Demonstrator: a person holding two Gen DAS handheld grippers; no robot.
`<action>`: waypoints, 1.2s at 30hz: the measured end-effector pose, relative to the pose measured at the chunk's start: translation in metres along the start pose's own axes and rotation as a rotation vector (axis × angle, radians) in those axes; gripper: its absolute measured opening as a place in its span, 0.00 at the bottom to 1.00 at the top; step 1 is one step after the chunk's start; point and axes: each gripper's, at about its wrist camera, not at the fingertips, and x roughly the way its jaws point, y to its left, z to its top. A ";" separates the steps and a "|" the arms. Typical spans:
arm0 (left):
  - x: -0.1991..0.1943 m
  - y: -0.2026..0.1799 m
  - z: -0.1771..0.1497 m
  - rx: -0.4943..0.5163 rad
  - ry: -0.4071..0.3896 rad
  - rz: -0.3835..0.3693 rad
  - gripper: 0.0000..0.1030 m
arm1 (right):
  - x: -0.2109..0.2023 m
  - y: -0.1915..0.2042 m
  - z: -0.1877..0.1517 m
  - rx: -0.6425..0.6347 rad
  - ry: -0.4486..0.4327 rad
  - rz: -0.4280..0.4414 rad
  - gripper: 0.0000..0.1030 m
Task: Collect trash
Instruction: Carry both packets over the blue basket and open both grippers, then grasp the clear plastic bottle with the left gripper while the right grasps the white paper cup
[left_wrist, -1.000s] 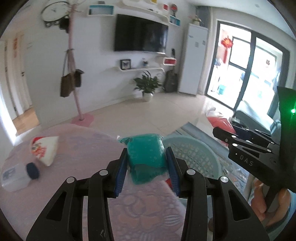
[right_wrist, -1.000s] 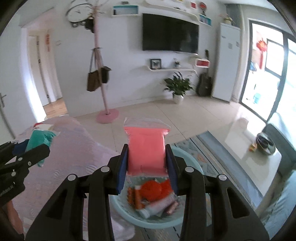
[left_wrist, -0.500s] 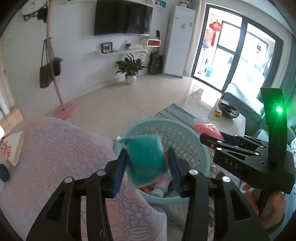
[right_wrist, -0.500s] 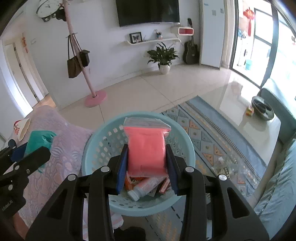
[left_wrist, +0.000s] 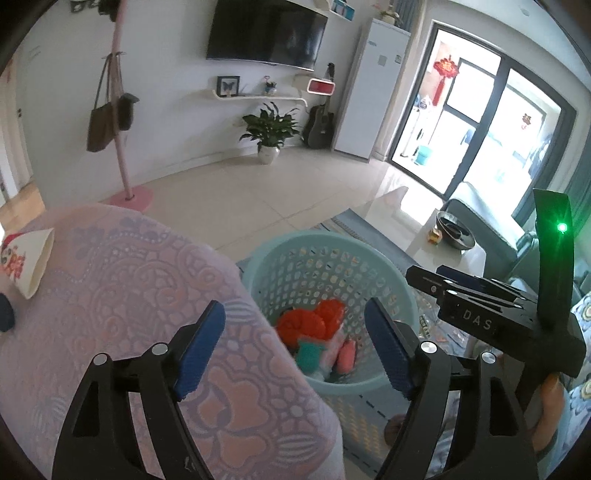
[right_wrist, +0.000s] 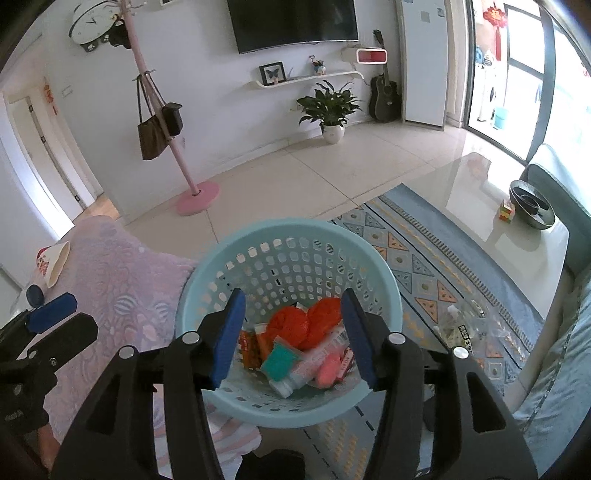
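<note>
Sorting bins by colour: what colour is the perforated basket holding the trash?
Light turquoise blue basket, clearest in the right wrist view.

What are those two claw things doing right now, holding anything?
Left gripper: open, jaws just opened, nothing between them.
Right gripper: open, jaws just opened, nothing between them.

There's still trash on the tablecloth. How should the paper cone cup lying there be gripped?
Grip the paper cone cup across its open rim, coming from above. It lies on its side on the tablecloth, its mouth facing the basket, so the rim is the widest part to pinch.
</note>
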 end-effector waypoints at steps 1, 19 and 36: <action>-0.004 0.003 -0.002 -0.004 -0.004 0.002 0.74 | -0.002 0.004 0.000 -0.005 -0.002 0.005 0.49; -0.100 0.109 -0.024 -0.145 -0.138 0.130 0.74 | -0.049 0.168 0.006 -0.281 -0.125 0.200 0.56; -0.174 0.296 -0.018 -0.310 -0.188 0.317 0.79 | -0.020 0.306 0.020 -0.374 -0.113 0.343 0.57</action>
